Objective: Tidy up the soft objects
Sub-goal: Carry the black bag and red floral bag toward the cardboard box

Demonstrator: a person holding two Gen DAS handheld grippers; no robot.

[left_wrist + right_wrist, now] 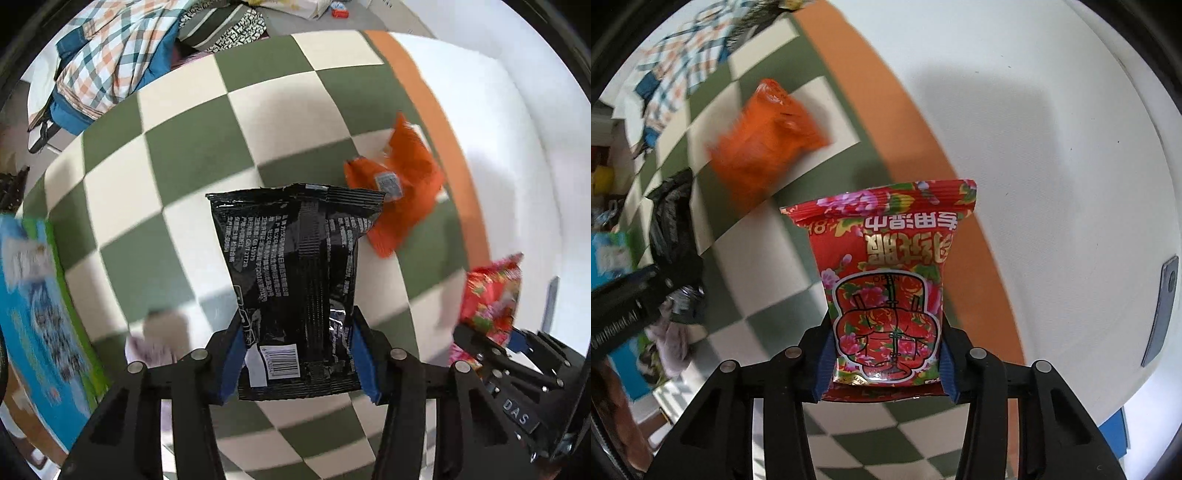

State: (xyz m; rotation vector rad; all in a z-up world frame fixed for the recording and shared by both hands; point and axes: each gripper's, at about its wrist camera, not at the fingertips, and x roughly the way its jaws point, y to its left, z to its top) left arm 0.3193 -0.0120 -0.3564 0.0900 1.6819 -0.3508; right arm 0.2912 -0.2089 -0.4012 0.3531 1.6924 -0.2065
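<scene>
My left gripper is shut on a black packet with white print and a barcode, held above the green and cream checkered mat. My right gripper is shut on a red floral packet; that packet also shows in the left wrist view as the red floral packet, gripped by the right gripper. An orange packet lies on the mat beyond the black one, seen again as the orange packet. The black packet appears at the left of the right wrist view.
A blue and green box lies at the left. Plaid cloth and a striped item are piled at the far end. An orange border strip edges the mat, beside a white surface. A crumpled pinkish cloth lies near the box.
</scene>
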